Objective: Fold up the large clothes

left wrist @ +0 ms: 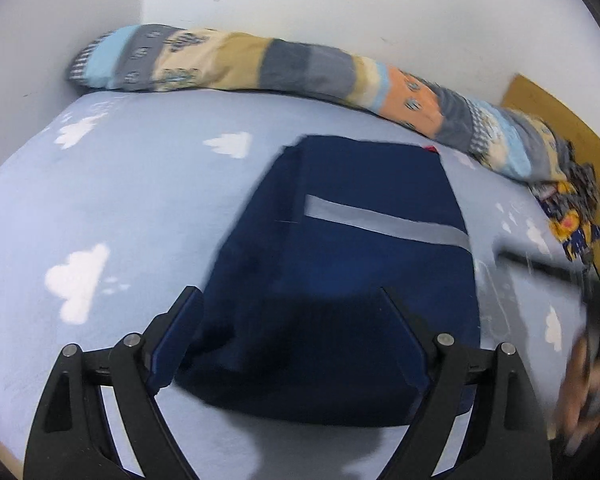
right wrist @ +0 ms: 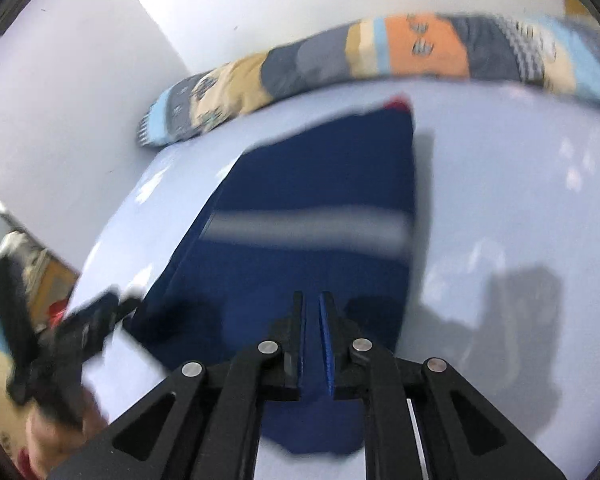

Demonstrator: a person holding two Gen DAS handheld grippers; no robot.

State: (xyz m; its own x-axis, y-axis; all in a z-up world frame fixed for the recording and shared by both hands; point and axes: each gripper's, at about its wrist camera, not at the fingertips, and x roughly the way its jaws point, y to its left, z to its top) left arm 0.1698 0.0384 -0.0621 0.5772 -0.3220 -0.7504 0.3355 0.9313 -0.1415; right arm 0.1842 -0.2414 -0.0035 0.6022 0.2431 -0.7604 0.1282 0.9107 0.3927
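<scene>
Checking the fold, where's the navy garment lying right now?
In both wrist views the navy garment lies folded mid-bed on the cloud-print sheet, short of the patterned bolster.

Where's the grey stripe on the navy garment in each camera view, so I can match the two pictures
Left wrist view: the grey stripe slants down to the right, above centre, beyond the wide-open fingers.
Right wrist view: the grey stripe runs level across the centre, blurred, beyond the nearly closed fingers.
Shared landmark: the patchwork quilt roll along the wall.
</scene>
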